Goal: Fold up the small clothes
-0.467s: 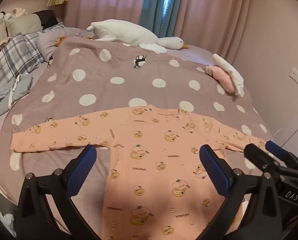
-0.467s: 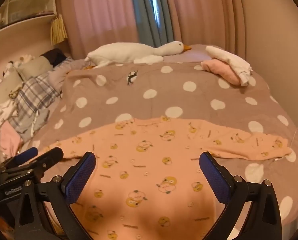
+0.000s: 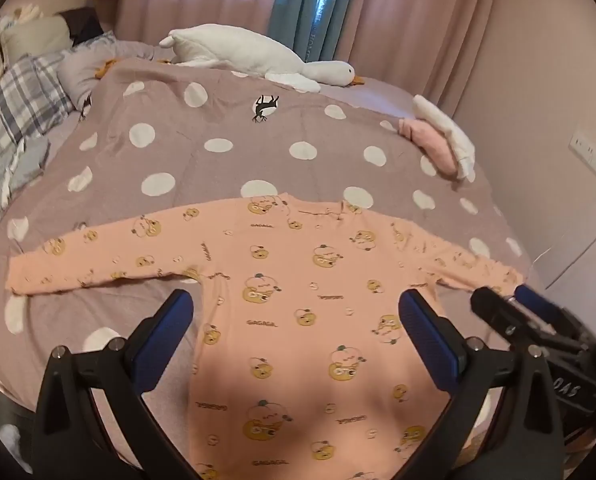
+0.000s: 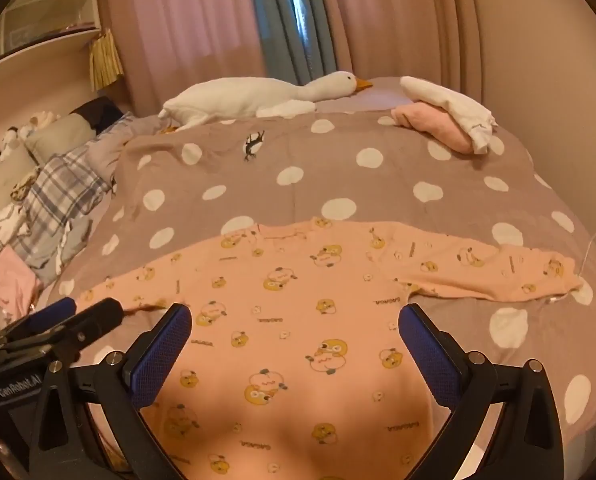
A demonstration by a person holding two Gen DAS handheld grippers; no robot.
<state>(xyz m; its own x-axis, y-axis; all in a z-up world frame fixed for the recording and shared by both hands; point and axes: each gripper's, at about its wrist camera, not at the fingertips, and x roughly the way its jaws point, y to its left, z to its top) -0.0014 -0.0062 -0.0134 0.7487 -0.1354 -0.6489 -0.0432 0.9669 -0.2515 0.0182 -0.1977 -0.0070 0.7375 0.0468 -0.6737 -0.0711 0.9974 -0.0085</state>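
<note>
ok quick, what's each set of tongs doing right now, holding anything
left tongs: open, holding nothing, above the peach shirt.
right tongs: open, holding nothing, above the same shirt.

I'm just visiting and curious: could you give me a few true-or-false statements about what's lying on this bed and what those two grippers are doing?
1. The orange shirt lies spread flat with both sleeves stretched out. True.
2. The left gripper is clamped on a sleeve. False: its jaws stand wide open above the shirt, holding nothing.
3. A white plush goose lies at the far edge of the bed. True.
4. The bedspread is striped. False: it is greyish-purple with white dots.
5. The right gripper is open. True.
6. The folded pink and white clothes sit on top of the shirt. False: they sit apart, at the far right corner.
</note>
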